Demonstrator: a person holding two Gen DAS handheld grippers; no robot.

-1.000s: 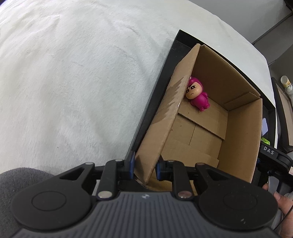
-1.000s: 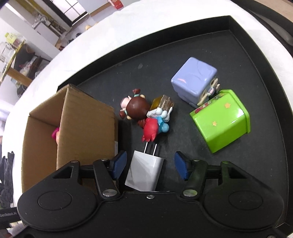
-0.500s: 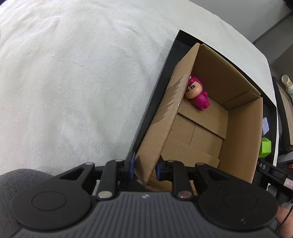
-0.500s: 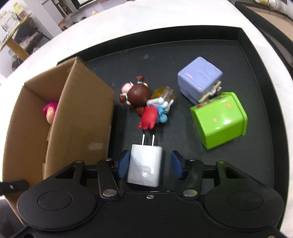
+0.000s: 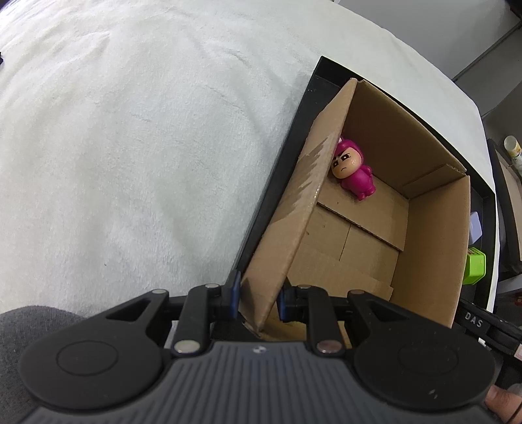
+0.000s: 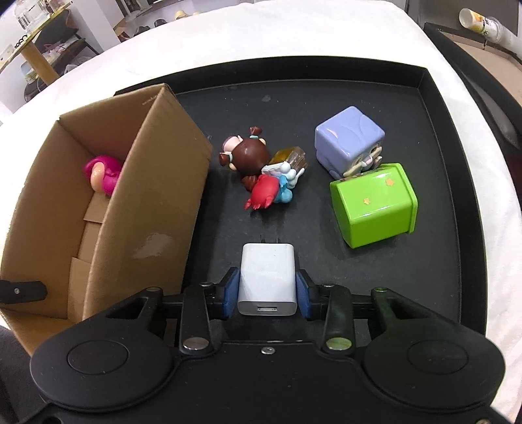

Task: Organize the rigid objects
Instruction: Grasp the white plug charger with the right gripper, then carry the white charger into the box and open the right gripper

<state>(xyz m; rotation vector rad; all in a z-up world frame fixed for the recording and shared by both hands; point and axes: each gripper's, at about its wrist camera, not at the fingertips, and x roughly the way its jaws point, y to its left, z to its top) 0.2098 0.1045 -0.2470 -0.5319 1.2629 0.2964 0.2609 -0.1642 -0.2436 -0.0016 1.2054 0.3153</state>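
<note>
An open cardboard box (image 5: pixel 427 234) (image 6: pixel 156 195) stands at the left of a black tray (image 6: pixel 440 163). A pink figurine (image 5: pixel 354 174) (image 6: pixel 102 174) lies inside it at the far end. My left gripper (image 5: pixel 257 298) is shut on the box's near left wall. My right gripper (image 6: pixel 266 292) is shut on a white USB charger (image 6: pixel 267 277), prongs pointing away. On the tray lie a brown-haired doll with a red and blue figure (image 6: pixel 261 173), a lilac cube (image 6: pixel 349 143) and a green box (image 6: pixel 375 205).
The tray sits on a white fleece cover (image 5: pixel 130 146). A dark raised rim (image 6: pixel 424 78) bounds the tray. A bottle (image 6: pixel 479 21) and furniture stand beyond the table at the far right and far left.
My right gripper closed its fingers on the white charger and lifted it as it drew back. My left gripper stayed clamped on the box wall.
</note>
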